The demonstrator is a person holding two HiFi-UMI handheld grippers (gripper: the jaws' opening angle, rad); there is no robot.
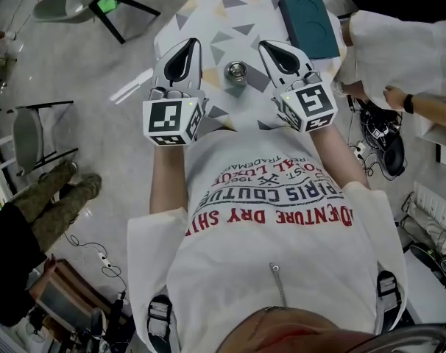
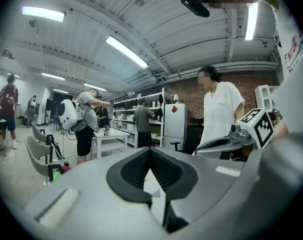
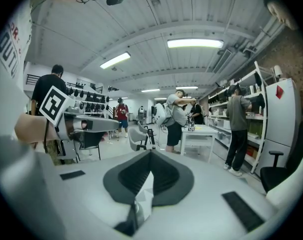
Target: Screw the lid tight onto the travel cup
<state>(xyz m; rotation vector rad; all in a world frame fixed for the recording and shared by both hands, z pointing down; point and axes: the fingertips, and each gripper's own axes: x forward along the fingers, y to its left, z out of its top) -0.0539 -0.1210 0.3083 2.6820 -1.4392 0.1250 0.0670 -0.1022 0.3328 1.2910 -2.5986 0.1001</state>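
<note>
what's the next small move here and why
Probably open the left tongs and lower them toward the cup to steady it. The left and right tongs are both shut and empty, raised above the table, with the cup standing untouched between them.

The white table (image 1: 208, 20) is patterned with grey and tan triangles; the round metal travel cup (image 1: 236, 70) is silver; the flat rectangular box (image 1: 309, 25) is dark teal.

The travel cup (image 1: 236, 70) stands on the patterned table (image 1: 230, 13) between the left gripper (image 1: 188, 48) and right gripper (image 1: 271, 50), both apparently closed, neither touching it.
</note>
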